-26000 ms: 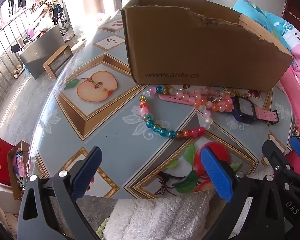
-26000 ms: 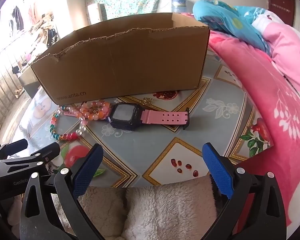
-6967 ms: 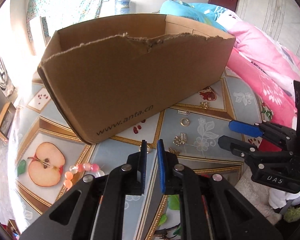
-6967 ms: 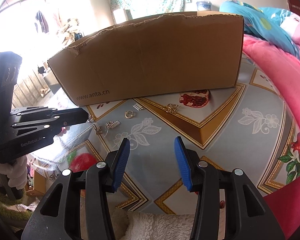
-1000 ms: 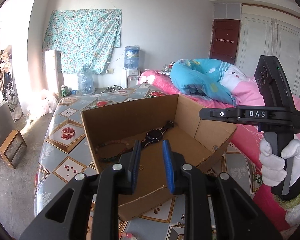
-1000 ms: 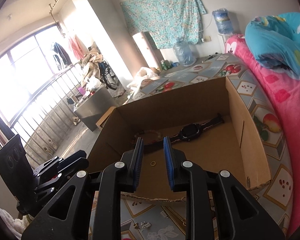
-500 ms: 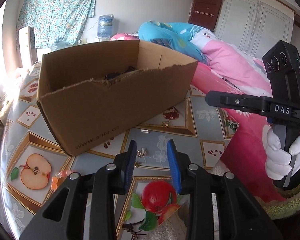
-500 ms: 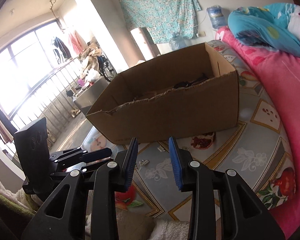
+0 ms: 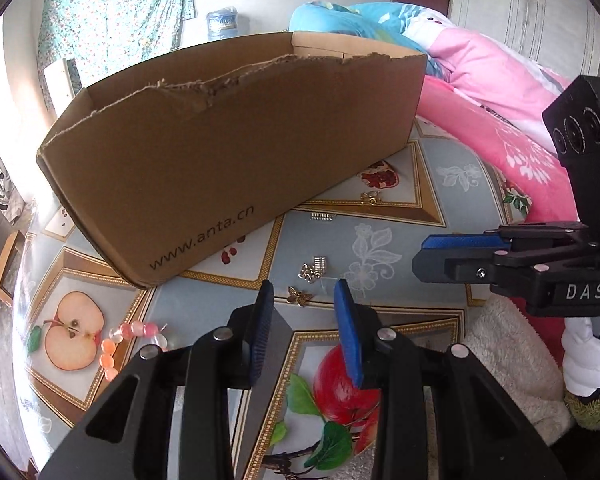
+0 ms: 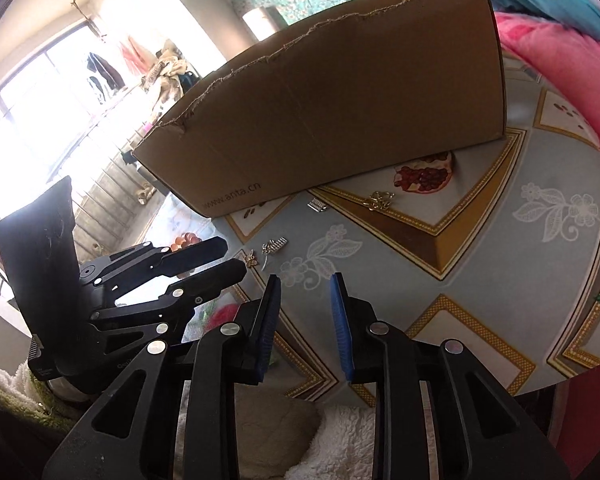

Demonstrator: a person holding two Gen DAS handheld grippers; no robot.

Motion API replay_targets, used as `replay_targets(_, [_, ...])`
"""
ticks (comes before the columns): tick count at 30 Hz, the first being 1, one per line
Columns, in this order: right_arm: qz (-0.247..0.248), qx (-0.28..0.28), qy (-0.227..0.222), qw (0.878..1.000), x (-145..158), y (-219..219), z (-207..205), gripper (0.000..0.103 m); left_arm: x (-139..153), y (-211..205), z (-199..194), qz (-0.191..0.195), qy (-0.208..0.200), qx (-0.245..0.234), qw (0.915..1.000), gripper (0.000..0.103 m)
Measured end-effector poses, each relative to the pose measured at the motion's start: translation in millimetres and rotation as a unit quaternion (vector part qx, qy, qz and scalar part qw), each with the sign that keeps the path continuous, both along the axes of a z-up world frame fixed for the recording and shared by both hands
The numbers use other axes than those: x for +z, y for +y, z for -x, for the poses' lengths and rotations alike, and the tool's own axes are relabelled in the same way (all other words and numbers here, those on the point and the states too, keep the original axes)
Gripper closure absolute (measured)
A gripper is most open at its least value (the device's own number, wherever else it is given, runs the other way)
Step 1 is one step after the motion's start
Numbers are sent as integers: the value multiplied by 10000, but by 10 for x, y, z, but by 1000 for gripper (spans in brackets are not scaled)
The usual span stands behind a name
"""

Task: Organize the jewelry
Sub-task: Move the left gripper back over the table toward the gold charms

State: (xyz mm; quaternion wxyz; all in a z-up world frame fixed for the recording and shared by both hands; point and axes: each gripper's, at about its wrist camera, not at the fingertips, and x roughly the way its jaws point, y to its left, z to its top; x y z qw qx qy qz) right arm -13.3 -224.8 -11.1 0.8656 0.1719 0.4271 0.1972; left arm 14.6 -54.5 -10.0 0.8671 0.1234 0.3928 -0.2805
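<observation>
Both your grippers have dropped from above the cardboard box [image 9: 228,148] toward the table [image 9: 380,208]. The left gripper [image 9: 303,308] has opened a little and the right gripper [image 10: 305,300] has narrowed a little; both are parted and empty. Small gold trinkets [image 9: 314,270] and a pink bead string [image 9: 132,332] remain outside, so work is left.

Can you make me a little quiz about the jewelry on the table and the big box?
1. True or false: the left gripper is holding the butterfly charm.
2. What is printed on the cardboard box?
3. The pink beads lie nearest which tablecloth picture: A apple, B pomegranate, C white flower?

Key: 1 false, nothing is between its fingers. 2 www.anta.cn. 3 A.
</observation>
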Motion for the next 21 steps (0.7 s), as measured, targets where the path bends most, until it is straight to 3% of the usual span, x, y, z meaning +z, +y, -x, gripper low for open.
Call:
replay_targets(6, [-115,7,94,9999,-55,4,-12,78,-70,-88,-76,-239,70,0,9997,73])
replay_targets(15, [-166,32,132,9998,-80,-2,-10,78,-78,-130,-141,-321,38,-111,9994,91])
replay_targets(21, [-113,26,131,9998,-74,12,-8,78,-67,-99,-158,-180,160,-23,9997,94])
